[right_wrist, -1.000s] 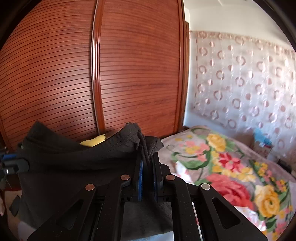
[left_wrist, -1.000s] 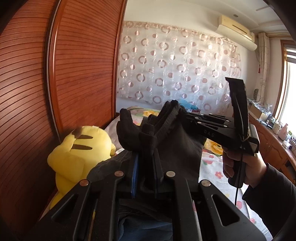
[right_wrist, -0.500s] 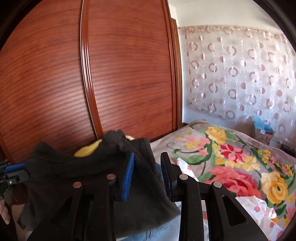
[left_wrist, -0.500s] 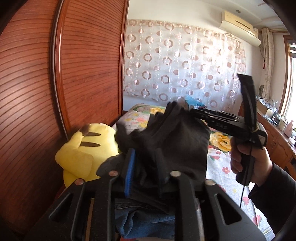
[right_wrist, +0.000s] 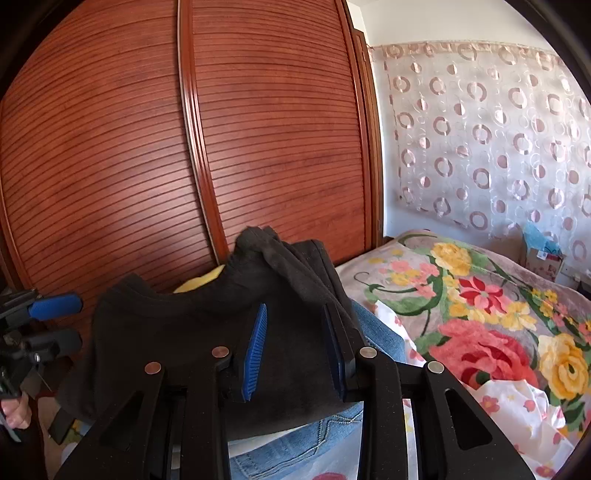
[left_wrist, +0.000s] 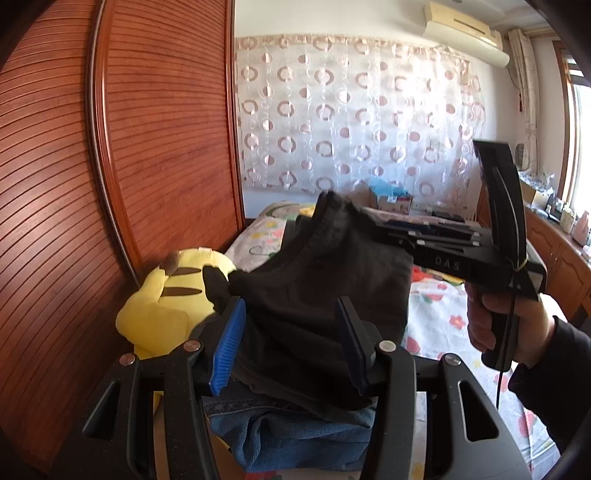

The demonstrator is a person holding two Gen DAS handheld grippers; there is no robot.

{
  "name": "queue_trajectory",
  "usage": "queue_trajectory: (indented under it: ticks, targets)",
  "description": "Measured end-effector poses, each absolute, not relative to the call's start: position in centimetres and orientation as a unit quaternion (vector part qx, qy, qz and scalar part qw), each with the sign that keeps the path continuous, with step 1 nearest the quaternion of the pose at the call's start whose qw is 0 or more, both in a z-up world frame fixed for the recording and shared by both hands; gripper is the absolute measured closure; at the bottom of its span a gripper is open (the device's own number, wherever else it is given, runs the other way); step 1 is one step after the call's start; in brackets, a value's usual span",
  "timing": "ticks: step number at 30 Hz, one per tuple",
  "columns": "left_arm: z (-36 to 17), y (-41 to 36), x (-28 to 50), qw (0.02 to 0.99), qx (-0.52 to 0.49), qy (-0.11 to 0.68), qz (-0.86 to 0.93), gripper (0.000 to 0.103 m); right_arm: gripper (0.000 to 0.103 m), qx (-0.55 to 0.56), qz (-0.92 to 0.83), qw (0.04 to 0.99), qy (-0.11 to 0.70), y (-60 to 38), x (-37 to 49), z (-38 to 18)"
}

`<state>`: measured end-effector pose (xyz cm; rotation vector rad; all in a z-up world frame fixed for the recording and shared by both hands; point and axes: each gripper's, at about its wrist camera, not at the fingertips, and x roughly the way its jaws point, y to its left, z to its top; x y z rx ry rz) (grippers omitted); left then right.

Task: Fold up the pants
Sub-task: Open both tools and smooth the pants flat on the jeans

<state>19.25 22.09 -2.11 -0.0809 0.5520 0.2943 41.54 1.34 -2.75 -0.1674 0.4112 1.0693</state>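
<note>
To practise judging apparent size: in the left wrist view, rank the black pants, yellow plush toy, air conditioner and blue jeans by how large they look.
1. black pants
2. blue jeans, partly covered
3. yellow plush toy; close to the jeans, so unsure
4. air conditioner, far away, so it only looks smallest

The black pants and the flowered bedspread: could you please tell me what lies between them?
In the right wrist view, folded blue jeans lie between: the black pants rest on them, and the flowered bedspread lies beyond.
</note>
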Motion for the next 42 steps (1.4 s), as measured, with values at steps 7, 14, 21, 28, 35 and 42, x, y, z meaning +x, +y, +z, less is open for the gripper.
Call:
queue_trajectory:
  ticks: [7,14,21,28,35,42]
  targets:
    - [-3.2,22.2,19.9,0.946,-0.039,0.29,0.143,0.052,0.071,-0.075,0.491,0.841,0.216,2.8,43.1,-3.6]
    - [-3.7,22.1,19.9,0.944,-0.04,0.293,0.143,0.052,0.071,-0.079,0.484,0.844,0.219,3.7,43.2,-4.1]
    - [-3.6,22.2,19.9,0.944,-0.04,0.295,0.143,0.052,0.071,-0.088,0.473,0.85,0.213,3.7,42.1,-3.8]
    - [-3.5,22.1,19.9,0.944,-0.038,0.295,0.144,0.052,0.071,-0.098,0.474,0.851,0.205,3.3,40.4,-3.3]
    - [-3.4,22.0,19.7,0.944,-0.034,0.292,0.149,0.051,0.071,-0.104,0.481,0.849,0.195,2.6,38.9,-3.0]
    - [-3.2,21.8,19.5,0.945,-0.034,0.292,0.147,0.051,0.071,-0.104,0.484,0.847,0.193,1.7,38.0,-2.9]
